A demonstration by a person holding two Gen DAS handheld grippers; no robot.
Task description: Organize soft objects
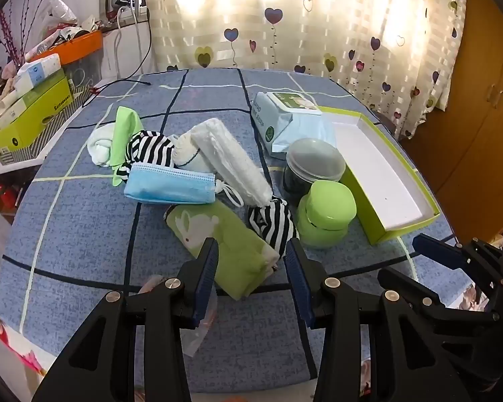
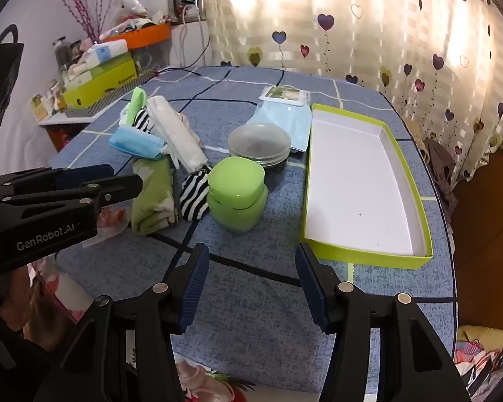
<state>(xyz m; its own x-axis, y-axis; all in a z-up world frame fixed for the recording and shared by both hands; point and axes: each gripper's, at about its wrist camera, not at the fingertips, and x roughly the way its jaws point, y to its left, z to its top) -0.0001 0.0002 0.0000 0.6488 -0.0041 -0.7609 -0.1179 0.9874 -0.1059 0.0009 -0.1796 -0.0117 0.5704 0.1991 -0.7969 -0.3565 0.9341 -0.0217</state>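
Box (image 2: 358, 181) interior — right view only | left tool (image 1: 251, 251) spread over rabbit cloth (image 1: 218, 234)

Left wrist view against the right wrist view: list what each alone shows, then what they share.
Left wrist only: the white rolled sock behind the pile, seen whole.
Right wrist only: the green box's whole white floor, and the left gripper's side profile.
Shared: blue mask, rabbit-print cloth, striped sock ball, green jar, wipes pack.
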